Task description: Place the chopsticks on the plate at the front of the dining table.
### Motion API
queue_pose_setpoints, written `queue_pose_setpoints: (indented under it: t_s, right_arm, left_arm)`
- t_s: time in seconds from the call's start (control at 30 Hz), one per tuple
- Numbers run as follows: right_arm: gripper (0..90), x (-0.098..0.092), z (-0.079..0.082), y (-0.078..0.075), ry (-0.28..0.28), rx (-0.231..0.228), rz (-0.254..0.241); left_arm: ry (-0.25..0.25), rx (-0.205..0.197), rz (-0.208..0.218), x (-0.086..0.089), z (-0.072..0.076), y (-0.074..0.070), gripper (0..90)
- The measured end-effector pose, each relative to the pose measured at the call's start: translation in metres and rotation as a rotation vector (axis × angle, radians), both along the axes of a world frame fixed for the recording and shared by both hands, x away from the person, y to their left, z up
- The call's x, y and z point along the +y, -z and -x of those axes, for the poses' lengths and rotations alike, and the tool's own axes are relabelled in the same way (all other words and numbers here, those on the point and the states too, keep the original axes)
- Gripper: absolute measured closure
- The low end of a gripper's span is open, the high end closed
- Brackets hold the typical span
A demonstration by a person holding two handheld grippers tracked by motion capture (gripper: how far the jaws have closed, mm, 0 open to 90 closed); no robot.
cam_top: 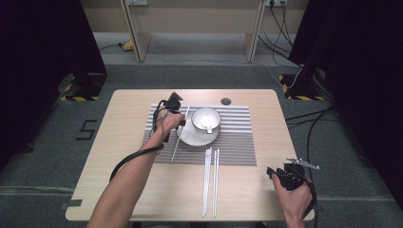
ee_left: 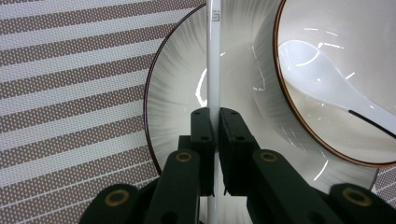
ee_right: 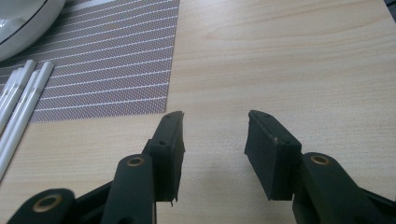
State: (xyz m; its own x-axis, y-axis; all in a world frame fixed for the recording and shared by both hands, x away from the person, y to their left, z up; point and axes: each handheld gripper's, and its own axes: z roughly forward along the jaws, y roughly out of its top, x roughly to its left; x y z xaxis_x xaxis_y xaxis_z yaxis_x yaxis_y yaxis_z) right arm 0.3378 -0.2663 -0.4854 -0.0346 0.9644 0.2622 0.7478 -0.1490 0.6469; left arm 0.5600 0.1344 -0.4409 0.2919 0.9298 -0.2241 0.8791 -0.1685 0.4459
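Chopstick (ee_left: 214,60), white & thin, is pinched between the 2 black jaws of the left gripper (ee_left: 216,122), pads pressed on it from both sides. In the left gripper view the stick runs straight up from the jaws, crossing over the white plate (ee_left: 175,100) w/ its dark rim, and ends at the top edge near a small printed mark. In the high view the same chopstick (cam_top: 181,132) slants from near the plate's left edge down toward the person, over the striped placemat (cam_top: 237,142); whether its lower end touches the mat I can't tell. Left gripper (cam_top: 175,108) sits above the mat just left of the plate (cam_top: 192,138), forearm coming in from the bottom.

On the plate stands a white bowl (cam_top: 206,118) w/ a brown rim, and a white spoon (ee_left: 327,88) lies inside it, handle toward the right of the left gripper view.

Right gripper (ee_right: 214,140) is well apart from all that, near the table's right front corner, jaws spread wide w/ nothing between them, bare wooden table (ee_right: 289,60) under them. In the high view it (cam_top: 279,172) is in the person's right hand w/ the grey plate on top. Between the 2 hands, about 3 more white chopsticks (cam_top: 210,183) lie side by side, tops on the mat's front edge, rest on the table.
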Motion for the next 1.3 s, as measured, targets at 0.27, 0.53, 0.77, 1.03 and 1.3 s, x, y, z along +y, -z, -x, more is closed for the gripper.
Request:
queue_pose_setpoints:
  t_s: [0.27,0.53,0.77,1.03,1.3]
  right_arm:
    - [56.4,0.0,0.0,0.0,0.0,0.002,0.0]
    - [56.4,-0.001,0.0,0.0,0.0,-0.001,-0.002]
    - [56.4,-0.001,0.0,0.0,-0.002,0.0,-0.001]
    - [56.4,-0.001,0.0,0.0,-0.001,0.0,-0.001]
    - [56.3,-0.001,0.0,0.0,0.002,0.004,-0.002]
  left_arm:
    - [-0.009,-0.021,0.003,-0.003,-0.001,0.005,84.9]
    - [-0.012,-0.022,0.002,-0.005,-0.002,0.01,84.9]
    - [-0.013,-0.017,0.003,-0.006,-0.003,0.013,84.9]
    - [-0.02,-0.021,-0.001,-0.006,-0.004,0.015,84.9]
    - [-0.02,-0.02,-0.003,-0.008,-0.004,0.017,84.8]
